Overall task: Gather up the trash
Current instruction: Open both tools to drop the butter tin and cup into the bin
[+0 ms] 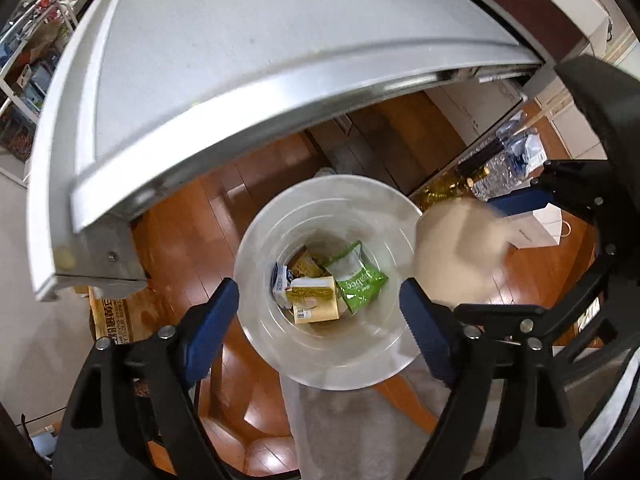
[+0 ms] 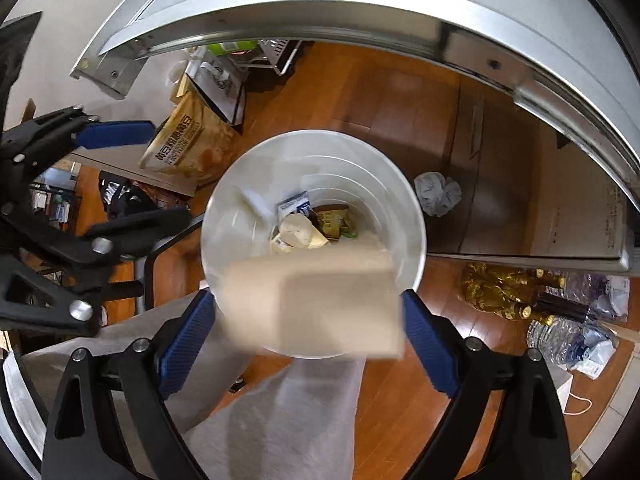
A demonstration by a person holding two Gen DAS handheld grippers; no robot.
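Observation:
A white round trash bin stands on the wooden floor straight below both grippers. At its bottom lie a green packet, a yellow carton, a blue-white carton and a pale crumpled piece. My left gripper hangs open over the bin with nothing between its fingers. My right gripper is open too. A brown cardboard box, smeared with motion, sits between and beyond its sharp blue pads, over the bin's near rim.
A steel-edged table top overhangs the far side of the bin. A grey rag, bottles, a flour bag and a white paper bag lie around on the floor. A grey trouser leg is close below.

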